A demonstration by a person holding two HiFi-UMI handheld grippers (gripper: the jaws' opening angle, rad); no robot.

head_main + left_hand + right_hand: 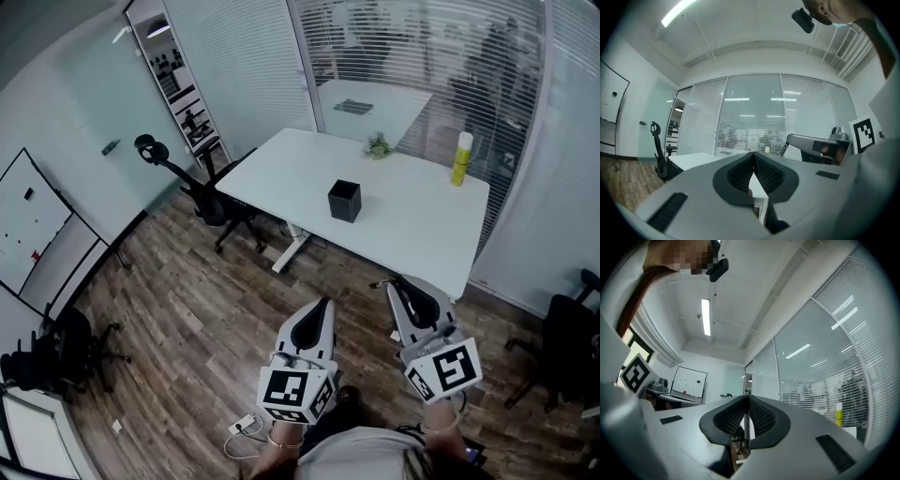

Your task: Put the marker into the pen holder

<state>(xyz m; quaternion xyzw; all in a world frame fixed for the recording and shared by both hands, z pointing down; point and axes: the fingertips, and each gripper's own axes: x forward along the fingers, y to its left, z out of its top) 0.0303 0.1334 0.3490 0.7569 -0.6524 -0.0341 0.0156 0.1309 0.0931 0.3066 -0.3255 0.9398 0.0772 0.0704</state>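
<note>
The black square pen holder (pixel 344 201) stands upright near the middle of the white table (pixel 412 225), well ahead of both grippers. My right gripper (pixel 393 283) is held off the table's front edge, shut on a thin dark marker (pixel 746 425) that runs upright between its pads. The marker's end (pixel 379 281) pokes out to the left of the jaw tips. My left gripper (pixel 325 302) hangs over the wooden floor beside it, and its jaws (pixel 753 154) meet with nothing between them. The right gripper (pixel 816 146) also shows in the left gripper view.
A yellow bottle (pixel 460 157) and a small plant (pixel 378 145) stand at the table's far edge. A black office chair (pixel 208 195) sits at the table's left end, another chair (pixel 570 342) at the far right. Glass walls with blinds lie behind; a whiteboard (pixel 28 220) is at the left.
</note>
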